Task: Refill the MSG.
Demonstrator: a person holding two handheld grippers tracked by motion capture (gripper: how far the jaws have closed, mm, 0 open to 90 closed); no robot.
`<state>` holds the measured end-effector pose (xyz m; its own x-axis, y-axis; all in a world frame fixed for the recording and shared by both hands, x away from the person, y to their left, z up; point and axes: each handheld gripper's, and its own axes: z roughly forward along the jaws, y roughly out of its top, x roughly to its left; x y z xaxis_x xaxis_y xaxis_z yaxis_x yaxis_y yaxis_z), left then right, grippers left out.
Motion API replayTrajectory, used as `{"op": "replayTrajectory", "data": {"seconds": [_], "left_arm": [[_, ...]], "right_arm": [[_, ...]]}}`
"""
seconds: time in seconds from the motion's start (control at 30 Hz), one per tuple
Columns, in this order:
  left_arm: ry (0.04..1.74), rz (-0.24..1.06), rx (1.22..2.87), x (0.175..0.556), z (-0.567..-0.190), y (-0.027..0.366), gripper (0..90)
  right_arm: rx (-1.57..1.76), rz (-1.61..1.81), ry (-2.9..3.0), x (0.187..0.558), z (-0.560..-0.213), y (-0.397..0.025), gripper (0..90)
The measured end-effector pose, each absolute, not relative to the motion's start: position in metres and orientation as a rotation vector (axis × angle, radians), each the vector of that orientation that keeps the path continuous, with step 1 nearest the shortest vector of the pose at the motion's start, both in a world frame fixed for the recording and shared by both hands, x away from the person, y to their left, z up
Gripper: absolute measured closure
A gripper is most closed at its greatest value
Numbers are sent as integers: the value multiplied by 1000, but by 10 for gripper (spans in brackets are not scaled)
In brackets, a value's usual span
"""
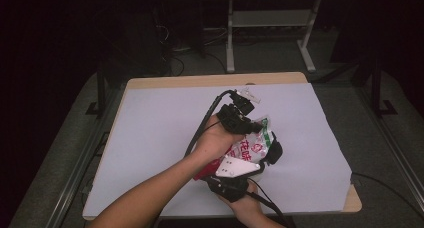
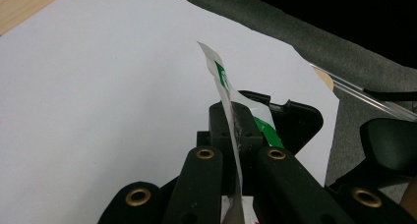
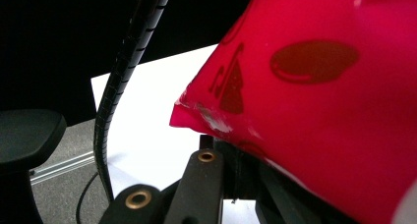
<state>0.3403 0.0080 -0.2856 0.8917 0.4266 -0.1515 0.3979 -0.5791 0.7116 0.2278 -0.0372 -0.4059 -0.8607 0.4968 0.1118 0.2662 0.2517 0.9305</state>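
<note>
Overhead, in the high view, the snack packet [image 1: 255,140], white and green with red characters at one end and red at the other, was held above the white table cover [image 1: 160,138], a little toward four o'clock from the table's centre. The left gripper [image 1: 252,122] reached in from seven o'clock on a bare forearm and met the packet's upper, white-and-green end; the left hand [image 1: 217,138] wrapped its handle. The right gripper [image 1: 267,155], with its grey plate on top, came up from six o'clock and met the packet's lower, red end, with the right hand [image 1: 242,200] below it. How tightly either pair of jaws closed could not be told from this height.

Next, the left gripper view supplied that detail: the left gripper [image 2: 239,135] had its jaws pressed together on the thin edge of the snack packet [image 2: 223,86], which rose edge-on toward twelve o'clock, a green patch showing on the white film. The white cover [image 2: 98,96] lay beyond, with a strip of wooden table edge [image 2: 24,3] at eleven o'clock.

Finally, the right gripper view showed the red end of the snack packet [image 3: 319,111] close up, bulging from two o'clock across the right gripper [image 3: 231,155]. Its crimped seam sat in the narrowed jaws, apparently clamped, though the far jaw was hidden behind the film. A black ribbed cable [image 3: 123,86] ran up at eleven o'clock.
</note>
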Motion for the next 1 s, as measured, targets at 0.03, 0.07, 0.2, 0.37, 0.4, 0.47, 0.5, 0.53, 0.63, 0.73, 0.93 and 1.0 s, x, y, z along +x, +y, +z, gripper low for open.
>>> {"op": "replayTrajectory", "data": {"seconds": [0.03,0.07,0.2,0.37,0.4,0.47,0.5,0.53,0.63,0.73,0.93,1.0], "left_arm": [[594,48,2250,340,-286,8,900],[598,50,2248,341,-286,8,900],[598,48,2245,341,-285,9,900],[599,46,2243,341,-285,8,900],[599,44,2242,341,-285,8,900],[588,47,2251,341,-285,9,900],[587,47,2251,341,-285,9,900],[593,45,2243,340,-285,8,900],[596,46,2241,340,-284,7,900],[589,49,2250,340,-284,8,900],[586,56,2254,340,-284,7,900],[588,59,2257,340,-283,7,900]], "right_arm": [[717,1656,2314,228,-406,-37,900],[714,1656,2313,228,-406,-37,900],[714,1657,2311,229,-405,-37,900],[713,1661,2307,229,-405,-37,900],[711,1662,2307,229,-405,-37,900],[712,1662,2306,229,-405,-37,900],[712,1661,2305,229,-405,-37,900],[710,1660,2306,229,-405,-38,900],[706,1666,2299,228,-405,-37,900],[704,1665,2299,229,-404,-38,900],[706,1670,2296,229,-404,-37,900],[703,1674,2291,229,-403,-37,900]]}}
